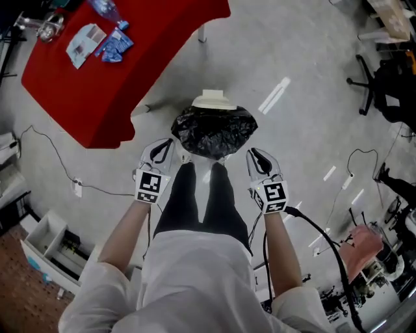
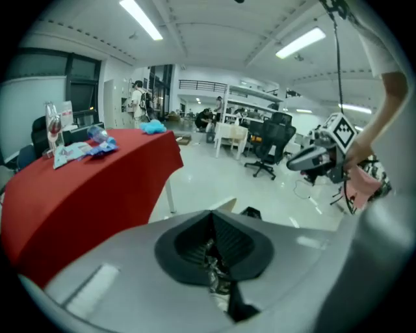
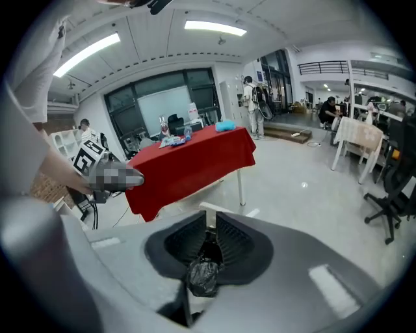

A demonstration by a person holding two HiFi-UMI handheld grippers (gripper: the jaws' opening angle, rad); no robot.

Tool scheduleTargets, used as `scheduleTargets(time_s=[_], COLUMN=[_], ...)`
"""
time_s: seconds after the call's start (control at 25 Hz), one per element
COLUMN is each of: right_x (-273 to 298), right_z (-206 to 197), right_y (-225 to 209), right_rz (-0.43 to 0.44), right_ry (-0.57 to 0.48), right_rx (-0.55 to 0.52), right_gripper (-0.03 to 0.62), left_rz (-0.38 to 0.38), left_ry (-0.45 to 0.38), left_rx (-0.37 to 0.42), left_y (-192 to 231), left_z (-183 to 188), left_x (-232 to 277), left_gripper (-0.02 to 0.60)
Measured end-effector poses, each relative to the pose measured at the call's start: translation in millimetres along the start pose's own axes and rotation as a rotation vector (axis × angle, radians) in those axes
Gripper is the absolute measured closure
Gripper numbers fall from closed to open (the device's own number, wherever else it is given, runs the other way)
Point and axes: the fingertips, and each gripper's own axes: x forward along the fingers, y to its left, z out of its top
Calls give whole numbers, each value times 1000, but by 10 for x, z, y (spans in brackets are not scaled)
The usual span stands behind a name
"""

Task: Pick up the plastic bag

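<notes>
The left claw [image 2: 211, 221] is pressed together, pinching a crumpled fold of the black plastic bag [image 1: 213, 130]. The right claw [image 3: 209, 229] stands slightly spread, with a bunch of the bag between its pads. The bag hangs between both claws, just above a white object [image 1: 213, 100] on the floor [image 1: 292, 58]. A bench with a red cloth [image 1: 110, 78] stands to the left.

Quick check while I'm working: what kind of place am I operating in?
Most likely an open-plan office or lab workspace. It has black swivel office chairs, long white ceiling strip lights and a table draped in a red cloth, all standing on a wide, bare grey floor.
</notes>
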Motion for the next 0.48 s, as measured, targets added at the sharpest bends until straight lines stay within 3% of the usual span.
scheduleTargets(time_s=[0.16,0.28,0.48], right_x=[377,642,994], right_z=[-480,-798,-1393], right_y=[-194,-338,-584], right_rz=[5,9,10], right_ry=[77,117,201], right_rx=[26,50,71], right_gripper=[526,514,497], left_rz=[-10,-34,-54], left_ry=[70,146,273], left_rx=[-44,-79,-117], left_y=[49,81,153], left_z=[-488,-922,-1621], left_x=[455,793,1222], left_gripper=[578,520,486])
